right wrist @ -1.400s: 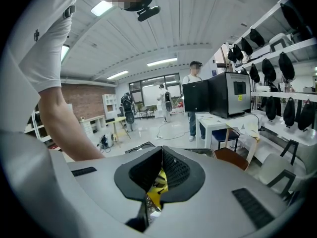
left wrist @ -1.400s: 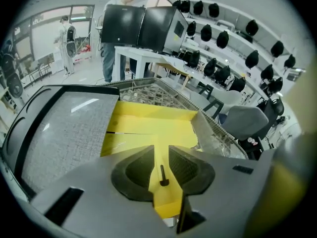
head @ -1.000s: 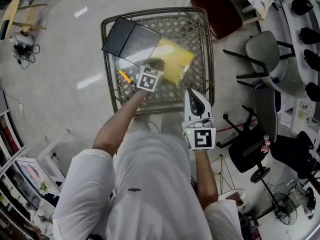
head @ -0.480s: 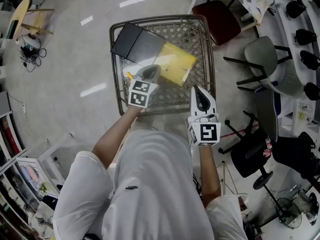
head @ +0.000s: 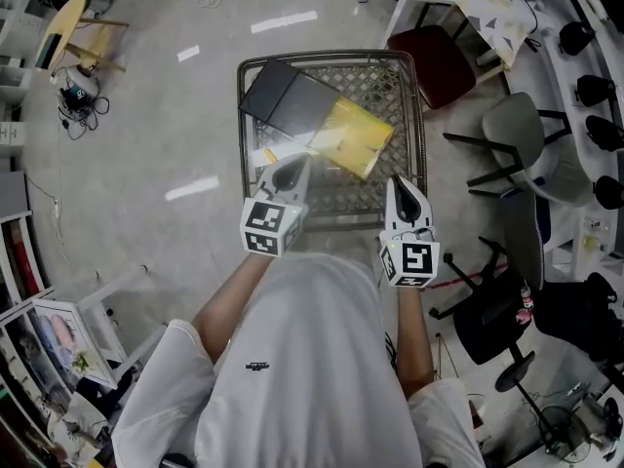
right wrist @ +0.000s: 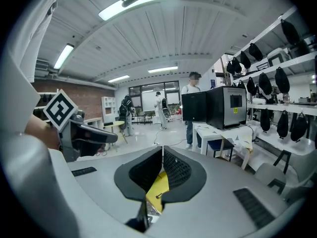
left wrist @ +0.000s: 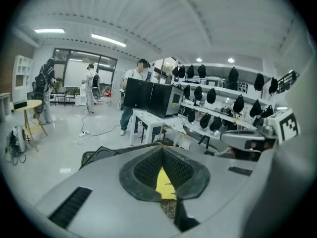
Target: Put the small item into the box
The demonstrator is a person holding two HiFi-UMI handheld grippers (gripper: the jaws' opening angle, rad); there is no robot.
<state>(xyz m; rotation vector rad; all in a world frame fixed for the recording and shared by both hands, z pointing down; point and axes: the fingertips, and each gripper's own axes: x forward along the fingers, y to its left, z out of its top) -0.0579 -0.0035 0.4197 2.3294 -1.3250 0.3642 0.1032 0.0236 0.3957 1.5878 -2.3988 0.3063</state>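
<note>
Here the yellow box (head: 359, 136) lies askew.

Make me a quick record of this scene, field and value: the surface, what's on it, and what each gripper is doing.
surface: mesh table, seen from above
far left corner: flat black box
centre right: yellow box, beside the black one
small item: yellowish piece near the table's left edge
left gripper: jaws together, nothing between them, over the near left part
right gripper: jaws together, nothing between them, at the near right edge
task state: small item not yet boxed
</note>
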